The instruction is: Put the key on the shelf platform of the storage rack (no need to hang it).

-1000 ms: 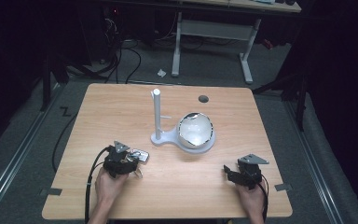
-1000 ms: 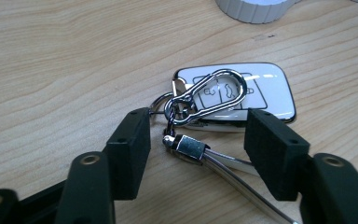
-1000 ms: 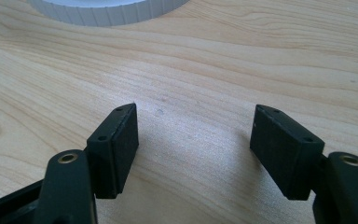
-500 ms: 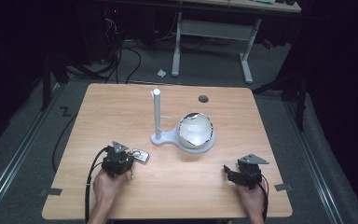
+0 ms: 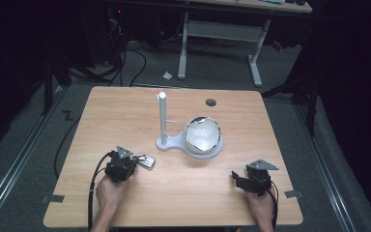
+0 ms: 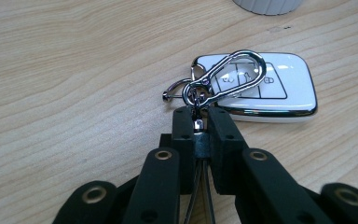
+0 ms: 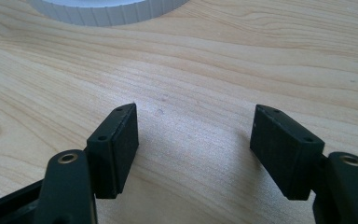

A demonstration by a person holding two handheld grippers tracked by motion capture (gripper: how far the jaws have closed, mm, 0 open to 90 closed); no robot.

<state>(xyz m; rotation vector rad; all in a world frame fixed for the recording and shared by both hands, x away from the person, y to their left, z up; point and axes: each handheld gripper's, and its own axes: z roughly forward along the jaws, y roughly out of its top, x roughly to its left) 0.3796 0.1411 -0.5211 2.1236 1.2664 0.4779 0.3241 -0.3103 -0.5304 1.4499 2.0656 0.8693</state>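
Key fob (image 6: pixel 261 91) just beyond left tool (image 6: pixel 199 122), its strap (image 6: pixel 199 140) between the jaws.

The wooden table (image 5: pixel 125 111) carries a white stand (image 5: pixel 188 143) approx. at its centre: a flat base w/ an upright post and a bowl-like dish. A white car key (image 5: pixel 146 161) lies flat just left-front of the stand. A dark round hole (image 5: pixel 210 102) sits behind the stand.

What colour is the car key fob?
White with a chrome edge; the key fob shows best in the left gripper view.
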